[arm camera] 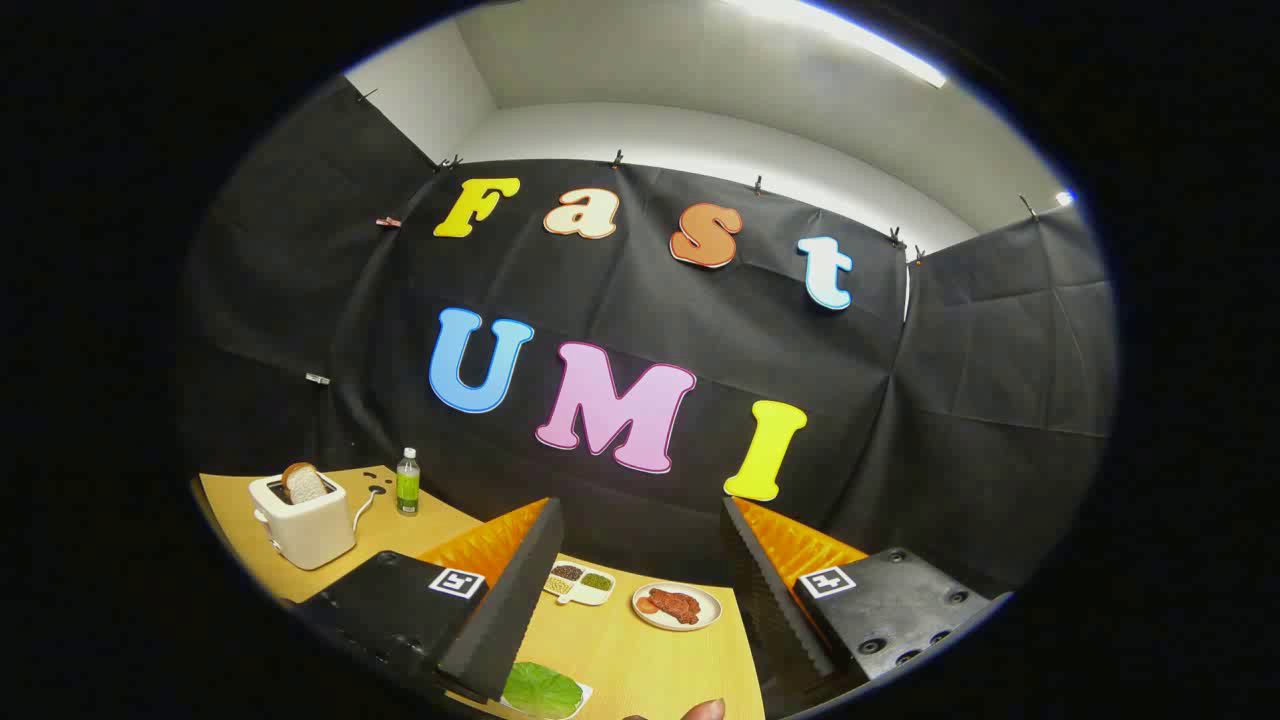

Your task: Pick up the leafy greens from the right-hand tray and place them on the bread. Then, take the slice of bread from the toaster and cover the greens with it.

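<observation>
Counts: 1 toaster (305, 520) with 1 bread slice (303, 483) standing in its slot. 1 bottle (407, 481) behind it. 1 divided dish (581, 582) with 3 compartments, each with a different filling. 1 round plate (677, 606) of reddish-brown food; piece count unclear. 1 green leaf (541, 690) on 1 tray, by the near edge. 1 worktop (640, 660) under everything. 2 fingers (520, 590), spread wide, nothing between them. 1 fingertip of a person (703, 710) at the near edge.

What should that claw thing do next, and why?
Probably tip down toward the green leaf. The gripper is open and holds nothing, pointing mostly at the booth wall, while the leaf lies low between its fingers. The bread slice waits in the toaster.
</observation>
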A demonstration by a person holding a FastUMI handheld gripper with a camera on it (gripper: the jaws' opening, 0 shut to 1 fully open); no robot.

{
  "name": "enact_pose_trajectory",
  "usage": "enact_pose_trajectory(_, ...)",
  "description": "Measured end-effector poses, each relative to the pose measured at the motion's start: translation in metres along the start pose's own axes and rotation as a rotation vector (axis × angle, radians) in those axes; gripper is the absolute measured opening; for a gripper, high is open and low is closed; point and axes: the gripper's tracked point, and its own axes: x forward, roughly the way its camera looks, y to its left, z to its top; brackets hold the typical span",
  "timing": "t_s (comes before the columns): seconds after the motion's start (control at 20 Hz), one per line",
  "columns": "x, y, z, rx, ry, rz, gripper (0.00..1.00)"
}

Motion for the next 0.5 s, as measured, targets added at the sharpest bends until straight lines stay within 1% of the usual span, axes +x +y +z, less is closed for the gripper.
enact_pose_trajectory(0.5, -0.0005, 0.0017, -0.0055, 0.008, 0.013, 0.004, 0.98)
